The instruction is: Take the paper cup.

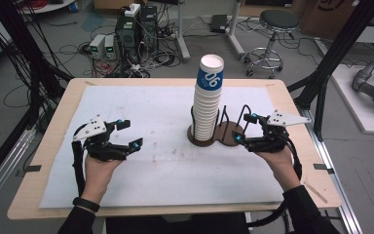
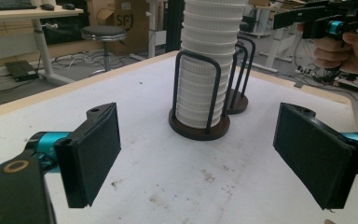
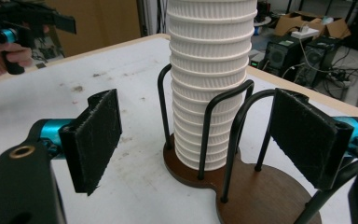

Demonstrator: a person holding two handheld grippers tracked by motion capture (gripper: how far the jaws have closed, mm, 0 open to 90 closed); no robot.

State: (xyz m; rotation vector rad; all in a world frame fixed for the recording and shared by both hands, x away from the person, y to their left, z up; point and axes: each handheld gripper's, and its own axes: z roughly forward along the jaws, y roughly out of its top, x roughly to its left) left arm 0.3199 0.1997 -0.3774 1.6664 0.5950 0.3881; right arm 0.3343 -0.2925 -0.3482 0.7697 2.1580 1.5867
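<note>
- Jaws spread wide on both grippers, nothing between the pads. Left gripper [image 1: 129, 134] sits at about 8 o'clock on the table [image 1: 53, 146]; right gripper [image 1: 243, 128] at about 3 o'clock, just beside the cup holder [image 1: 231, 134].
- Stack of paper cups [image 1: 208, 100] stands upright at table centre, in the left ring of the wooden holder. Top cup [image 1: 210, 73] has a blue sleeve and leans a little toward 1 o'clock.
- Holder's right ring is empty.
- I read the step as going for the top cup. I'd raise the right gripper to the blue band, square the pads on opposite sides, then close gently.
- Paper crushes easily; I'd lift straight up so the cups below stay nested.
- Left gripper could steady the lower stack [image 2: 200, 88] against the wire hoops [image 2: 213, 93].
</note>
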